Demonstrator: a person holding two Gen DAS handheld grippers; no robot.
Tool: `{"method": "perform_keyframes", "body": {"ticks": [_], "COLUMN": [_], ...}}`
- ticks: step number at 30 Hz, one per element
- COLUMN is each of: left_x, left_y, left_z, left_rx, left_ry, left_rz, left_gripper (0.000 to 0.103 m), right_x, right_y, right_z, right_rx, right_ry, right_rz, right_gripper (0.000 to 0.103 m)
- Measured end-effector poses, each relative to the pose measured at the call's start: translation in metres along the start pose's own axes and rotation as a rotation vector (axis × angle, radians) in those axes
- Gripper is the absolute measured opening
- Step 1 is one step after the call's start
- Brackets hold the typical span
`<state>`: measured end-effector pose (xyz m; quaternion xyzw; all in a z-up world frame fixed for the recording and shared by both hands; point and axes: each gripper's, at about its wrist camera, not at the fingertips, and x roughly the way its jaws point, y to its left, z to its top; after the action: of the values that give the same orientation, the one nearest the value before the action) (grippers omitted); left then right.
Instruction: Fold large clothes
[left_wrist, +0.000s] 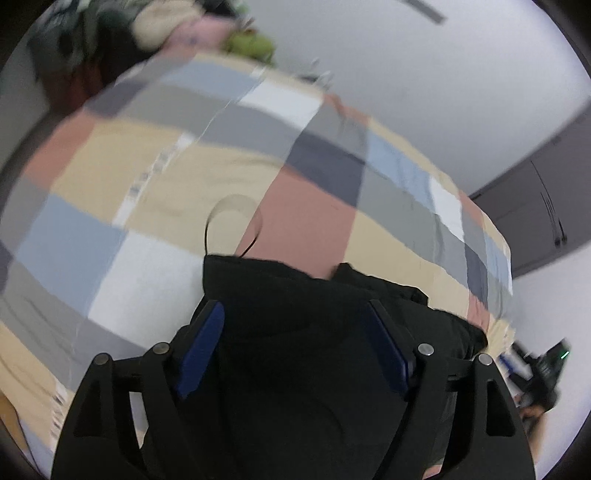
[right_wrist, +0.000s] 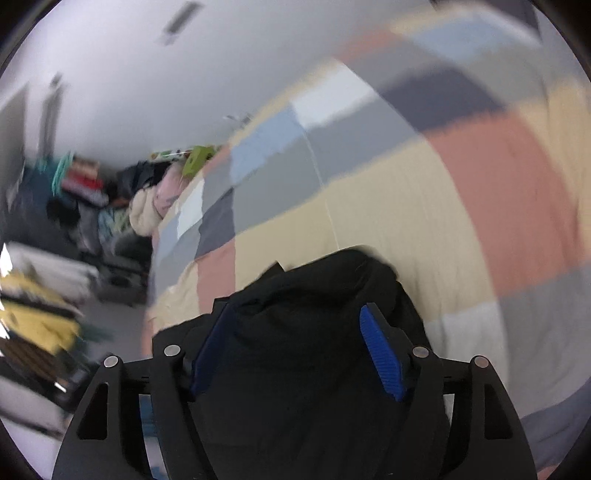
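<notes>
Black fabric fills the lower middle of both wrist views: a dark garment (left_wrist: 314, 332) bunched on a bed whose patchwork cover (left_wrist: 155, 173) is made of beige, terracotta, grey, pale blue, white and navy squares. In the left wrist view the left gripper (left_wrist: 295, 325) has its blue-padded fingers (left_wrist: 201, 347) spread wide, with the cloth heaped between and under them; whether the pads actually press the fabric cannot be told. A thin dark cord loop (left_wrist: 231, 221) rises from the garment's upper edge and lies on the cover. In the right wrist view the right gripper (right_wrist: 299, 332) likewise stands with its fingers (right_wrist: 380, 354) apart, the black garment (right_wrist: 317, 295) mounded between them near the bed's edge. No proper container shows in either view; the nearest thing is a loose pile of clothes (right_wrist: 147, 199) (cream, pink and dark pieces, blurred) heaped against the far end of the bed, with a lime-green object (right_wrist: 197, 158) beside it. Further left lie more blurred heaps, including yellow fabric (right_wrist: 40, 314). A dark cabinet (left_wrist: 535, 214) stands against the white wall beyond the bed.
</notes>
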<state>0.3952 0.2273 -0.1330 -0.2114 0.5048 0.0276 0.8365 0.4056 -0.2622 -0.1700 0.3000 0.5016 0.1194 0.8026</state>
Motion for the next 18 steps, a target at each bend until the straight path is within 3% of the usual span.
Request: {"method": "perform_keyframes", "body": {"ticks": [4, 7, 12, 18], "left_x": [-0.008, 0.001, 0.032, 0.083], "left_y": [-0.027, -0.042, -0.056, -0.053], "left_z": [-0.022, -0.038, -0.06, -0.079], "left_rx": [0.136, 0.208, 0.307, 0.369], "left_ry": [-0.084, -0.113, -0.102, -0.037], "left_rz": [0.013, 0.01, 0.022, 0.082], "left_gripper": [0.079, 0.079, 0.079, 0.079], "right_x": [-0.003, 0.015, 0.064, 0.121], "right_y": [0.062, 0.093, 0.129, 0.13], "right_z": [-0.03, -0.06, -0.108, -0.142], "right_rx": [-0.235, -0.335, -0.488, -0.555], "right_ry": [-0.041, -0.037, -0.018, 0.01], "right_rz": [-0.027, -0.016, -0.028, -0.055], "right_gripper": [0.074, 0.074, 0.074, 0.076]}}
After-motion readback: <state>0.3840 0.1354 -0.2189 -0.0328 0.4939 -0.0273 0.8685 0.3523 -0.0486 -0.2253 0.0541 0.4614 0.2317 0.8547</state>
